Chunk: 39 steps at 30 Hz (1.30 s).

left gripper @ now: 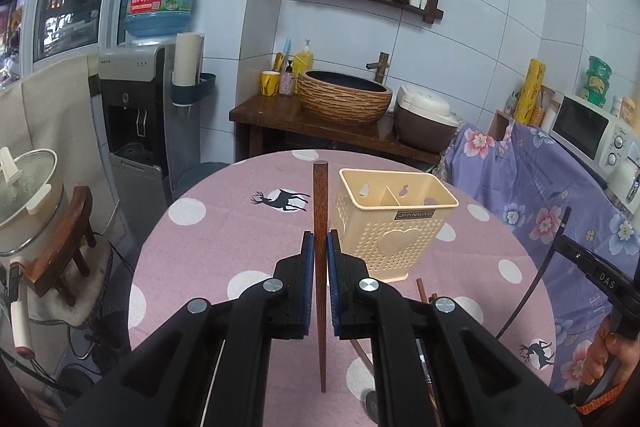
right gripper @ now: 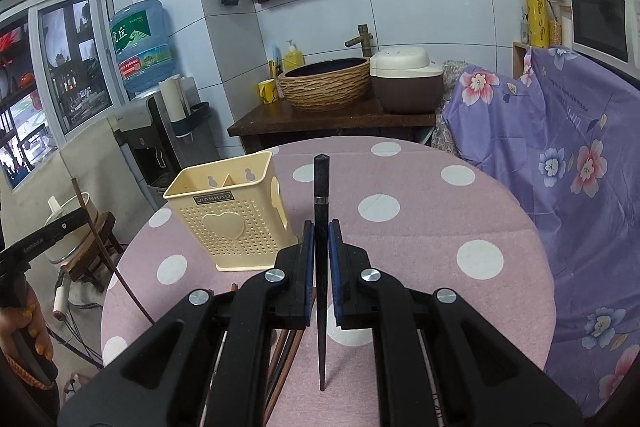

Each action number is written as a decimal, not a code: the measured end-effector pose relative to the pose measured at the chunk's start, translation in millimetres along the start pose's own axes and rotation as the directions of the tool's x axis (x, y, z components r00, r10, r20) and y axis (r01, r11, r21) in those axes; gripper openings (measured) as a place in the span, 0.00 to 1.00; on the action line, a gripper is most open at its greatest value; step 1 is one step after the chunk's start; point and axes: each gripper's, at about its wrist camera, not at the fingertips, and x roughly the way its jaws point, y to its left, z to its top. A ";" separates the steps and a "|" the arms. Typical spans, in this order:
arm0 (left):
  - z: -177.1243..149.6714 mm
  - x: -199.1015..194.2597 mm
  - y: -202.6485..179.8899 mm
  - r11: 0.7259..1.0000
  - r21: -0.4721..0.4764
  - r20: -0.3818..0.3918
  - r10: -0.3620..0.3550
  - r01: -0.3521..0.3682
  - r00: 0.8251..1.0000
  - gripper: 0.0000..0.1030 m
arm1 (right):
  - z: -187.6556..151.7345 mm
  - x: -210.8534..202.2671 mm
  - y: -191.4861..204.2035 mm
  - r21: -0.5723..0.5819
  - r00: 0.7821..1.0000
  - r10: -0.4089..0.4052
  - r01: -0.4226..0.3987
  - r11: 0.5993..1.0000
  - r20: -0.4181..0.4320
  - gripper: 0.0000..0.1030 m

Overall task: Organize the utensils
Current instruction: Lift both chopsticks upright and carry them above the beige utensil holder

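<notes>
My left gripper (left gripper: 320,247) is shut on a brown wooden chopstick (left gripper: 320,195), held upright above the pink dotted table (left gripper: 224,227), just left of the cream utensil holder (left gripper: 394,223). My right gripper (right gripper: 321,239) is shut on a black chopstick (right gripper: 321,187), held upright to the right of the holder (right gripper: 232,219). The holder has two compartments and looks empty. More chopsticks (right gripper: 286,355) lie on the table under the grippers, partly hidden. The other gripper shows at each view's edge: the right one (left gripper: 596,271) and the left one (right gripper: 44,239).
A wooden sink stand (left gripper: 320,119) with a woven basin and a rice cooker (left gripper: 424,115) stands behind the table. A water dispenser (left gripper: 136,115) is at back left, a pot on a stool (left gripper: 36,211) at left, a floral-covered counter (right gripper: 560,147) with a microwave at right.
</notes>
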 end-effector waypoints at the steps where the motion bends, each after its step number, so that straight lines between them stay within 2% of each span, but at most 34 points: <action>1: 0.8 -0.4 0.4 1.000 0.000 0.003 0.001 -0.001 1.000 0.08 | 1.4 -0.4 0.0 -0.002 1.000 0.002 -0.002 1.000 -0.001 0.08; 11: 15.3 -2.5 9.3 1.000 0.002 0.025 0.014 -0.015 1.000 0.07 | 11.1 0.3 0.0 -0.017 1.000 0.001 -0.001 1.000 -0.004 0.08; 16: 41.5 -5.4 8.6 1.000 0.015 0.055 0.025 -0.026 0.998 0.07 | 32.9 0.9 5.8 -0.047 1.000 -0.002 0.002 0.999 0.007 0.08; 23: 107.1 -22.4 0.7 1.000 -0.006 0.142 -0.001 0.002 0.990 0.07 | 104.4 -12.8 24.0 -0.057 0.996 0.032 -0.027 0.998 0.089 0.08; 27: 145.2 -28.5 -14.4 0.997 -0.029 0.180 -0.060 0.066 0.982 0.07 | 151.4 -23.7 49.6 -0.073 0.986 0.065 -0.055 0.996 0.153 0.08; 30: 161.2 -23.0 -28.4 0.997 -0.026 0.207 -0.067 0.074 0.976 0.07 | 178.7 -24.8 72.3 -0.077 0.976 0.091 -0.077 0.994 0.197 0.08; 34: 156.5 0.7 -46.5 0.999 -0.001 0.202 -0.053 0.055 0.978 0.07 | 185.9 -7.1 99.1 -0.096 0.970 0.102 -0.083 0.992 0.219 0.08; 36: 147.3 14.5 -47.6 0.999 0.003 0.189 -0.045 0.046 0.981 0.07 | 175.4 10.3 107.7 -0.116 0.973 0.085 -0.061 0.991 0.213 0.08; 39: 131.6 35.4 -44.2 0.999 -0.006 0.150 -0.043 0.045 0.988 0.07 | 153.7 42.1 107.7 -0.101 0.984 0.073 -0.058 0.993 0.161 0.08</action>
